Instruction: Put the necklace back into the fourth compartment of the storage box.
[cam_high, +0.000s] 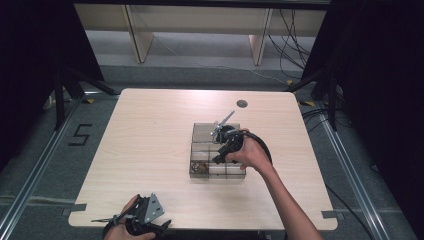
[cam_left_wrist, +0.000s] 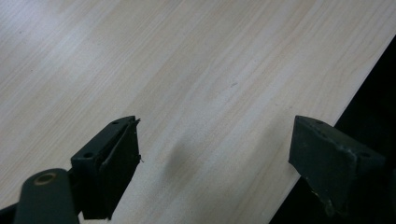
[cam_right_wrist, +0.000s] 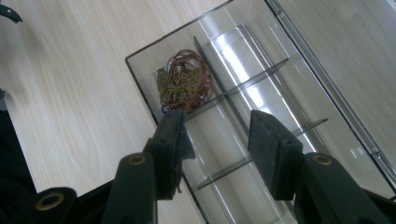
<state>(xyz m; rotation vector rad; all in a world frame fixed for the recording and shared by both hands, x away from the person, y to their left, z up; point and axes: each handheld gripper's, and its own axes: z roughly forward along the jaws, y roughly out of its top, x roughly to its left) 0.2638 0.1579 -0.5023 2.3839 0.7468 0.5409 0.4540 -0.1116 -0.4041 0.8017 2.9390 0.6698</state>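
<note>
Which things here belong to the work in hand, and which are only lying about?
Belong to the work:
- clear compartment box
- jewellery bundle in its corner compartment
- right gripper, open above the box

Lying about:
- left gripper, open, idle at the table edge

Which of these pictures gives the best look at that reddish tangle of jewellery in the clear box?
The right gripper view: the jewellery lies close up in a corner compartment of the clear box, showing red loops and a brassy filigree piece. In the high view it is a small brownish blob. The left gripper view looks at bare table.
</note>
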